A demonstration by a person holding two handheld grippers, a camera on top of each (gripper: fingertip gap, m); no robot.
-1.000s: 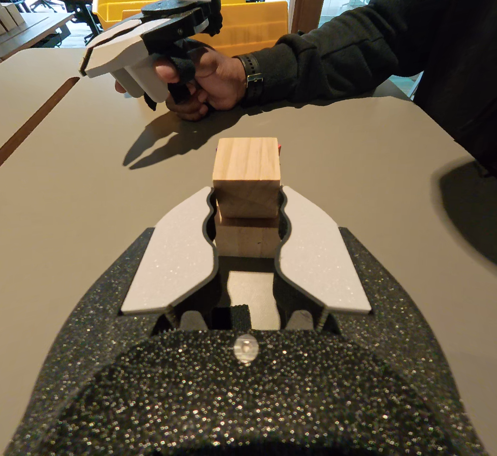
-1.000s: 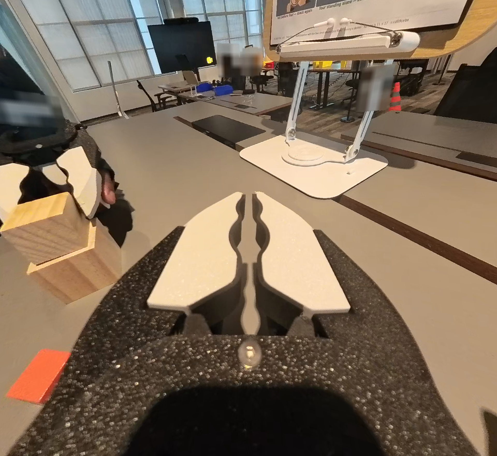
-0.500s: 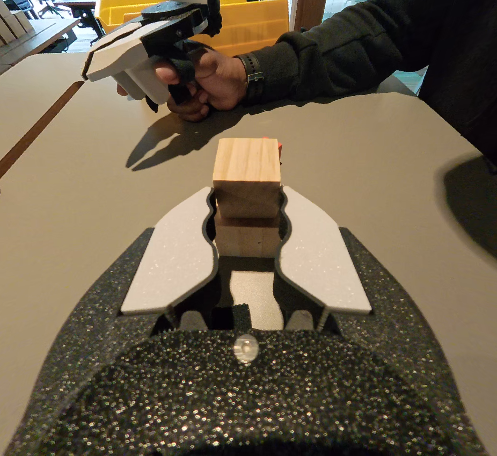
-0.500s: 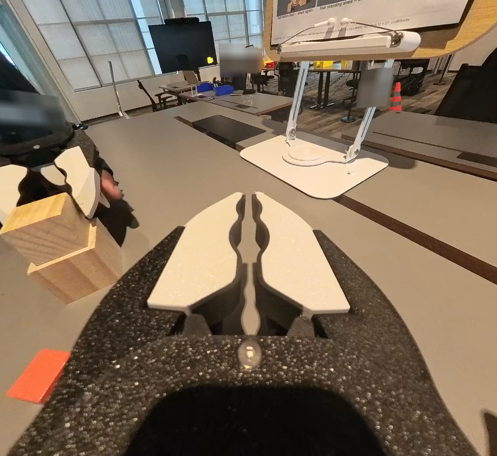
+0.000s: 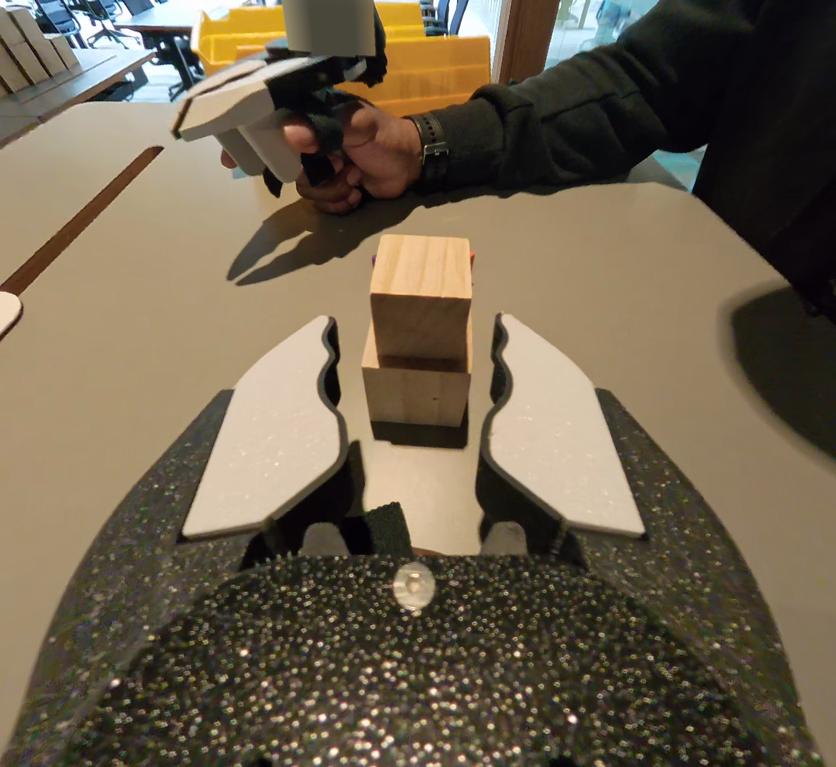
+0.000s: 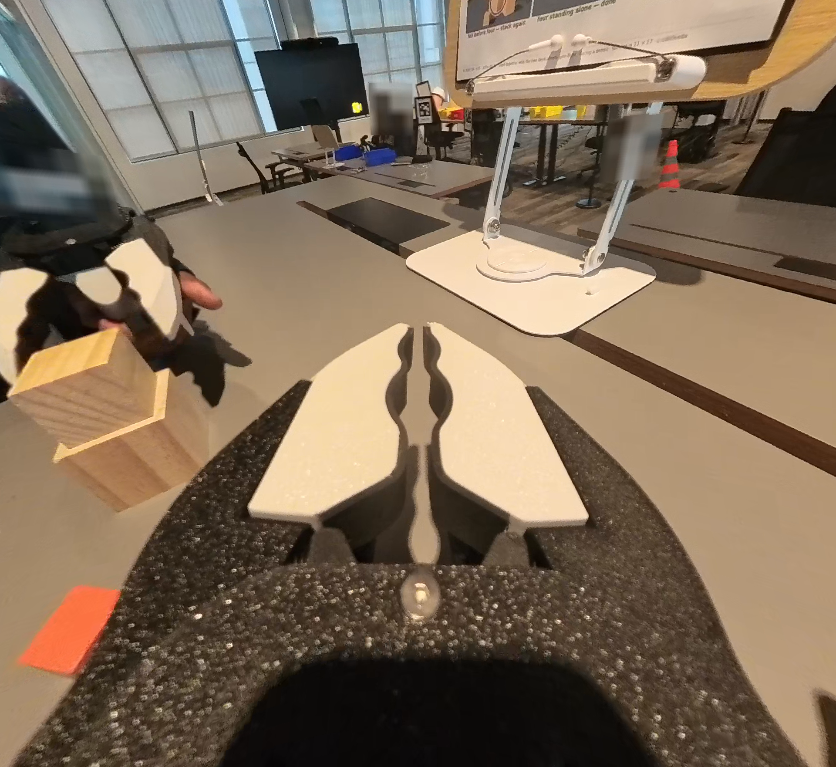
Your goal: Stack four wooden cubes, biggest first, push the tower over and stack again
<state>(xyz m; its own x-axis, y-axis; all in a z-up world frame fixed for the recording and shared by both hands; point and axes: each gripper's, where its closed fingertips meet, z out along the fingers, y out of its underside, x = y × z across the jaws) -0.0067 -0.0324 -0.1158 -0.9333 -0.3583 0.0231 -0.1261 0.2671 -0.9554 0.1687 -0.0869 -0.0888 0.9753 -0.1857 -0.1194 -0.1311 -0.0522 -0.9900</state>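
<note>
Two wooden cubes stand stacked on the grey table (image 5: 135, 338). The smaller upper cube (image 5: 420, 297) rests on the larger lower cube (image 5: 416, 397), set toward its far edge. My left gripper (image 5: 412, 322) is open, with a finger on either side of the stack and a gap to the wood on both sides. The stack also shows at the left of the right wrist view, upper cube (image 6: 81, 388) on lower cube (image 6: 140, 460), with the left gripper (image 6: 77, 306) behind it. My right gripper (image 6: 418, 329) is shut and empty, held above the table beyond the stack (image 5: 226, 111).
An orange marker (image 6: 68, 627) lies flat on the table near the stack. A white stand (image 6: 529, 288) carrying a wooden board with a poster is ahead of the right gripper. A person's dark sleeve (image 5: 588, 111) reaches in from the right. Yellow bins (image 5: 434, 66) stand behind the table. From the left gripper's tips to the orange marker (image 6: 68, 627) is close to 12 centimeters.
My left gripper has opened and let go of the upper cube, which now rests on the lower cube. The right gripper has stayed shut and about in place.
</note>
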